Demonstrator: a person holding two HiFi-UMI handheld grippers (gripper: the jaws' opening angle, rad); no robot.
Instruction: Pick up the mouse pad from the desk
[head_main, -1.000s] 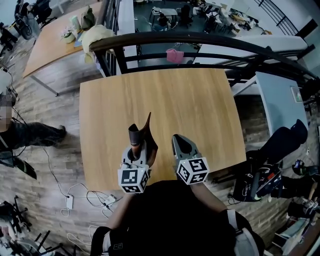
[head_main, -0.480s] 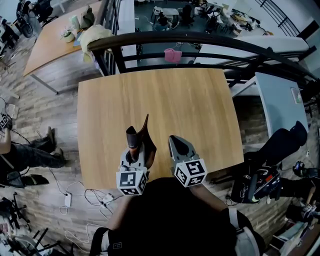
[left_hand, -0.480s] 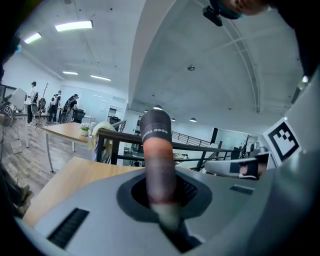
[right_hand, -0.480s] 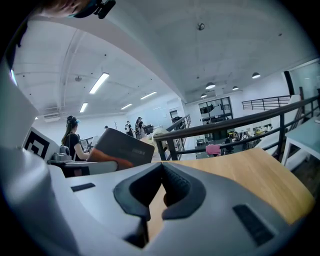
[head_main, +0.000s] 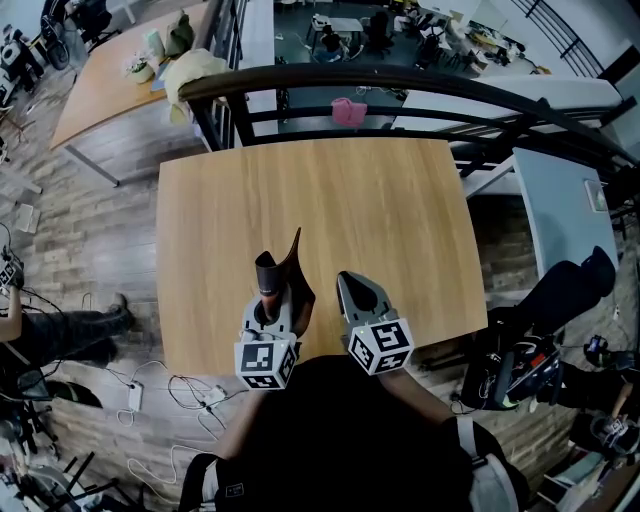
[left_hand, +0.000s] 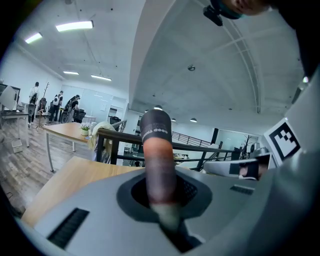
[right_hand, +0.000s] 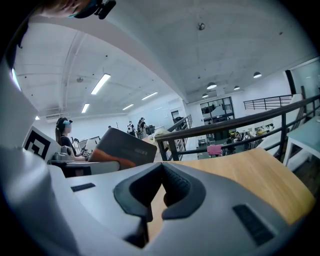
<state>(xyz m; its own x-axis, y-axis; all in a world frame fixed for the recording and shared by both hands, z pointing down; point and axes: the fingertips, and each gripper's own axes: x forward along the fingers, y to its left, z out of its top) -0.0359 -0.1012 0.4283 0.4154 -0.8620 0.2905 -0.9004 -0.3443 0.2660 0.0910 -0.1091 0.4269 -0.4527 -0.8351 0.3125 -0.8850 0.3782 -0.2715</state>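
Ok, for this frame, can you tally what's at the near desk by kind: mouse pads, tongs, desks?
Mouse pads: 1, the mouse pad, clamped in the left tongs.
Tongs: 2, the left tongs shut on the pad, the right tongs shut and empty.
Desks: 1, the wooden desk, nothing else lying on it.
Total: 4

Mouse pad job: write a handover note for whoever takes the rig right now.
Left hand-held gripper: shut on the mouse pad, which stands on edge, raised above the near side of the desk.
Right hand-held gripper: shut, empty, beside the left one.
Done: the pad is picked up.
Left: probably only to keep the grip steady.
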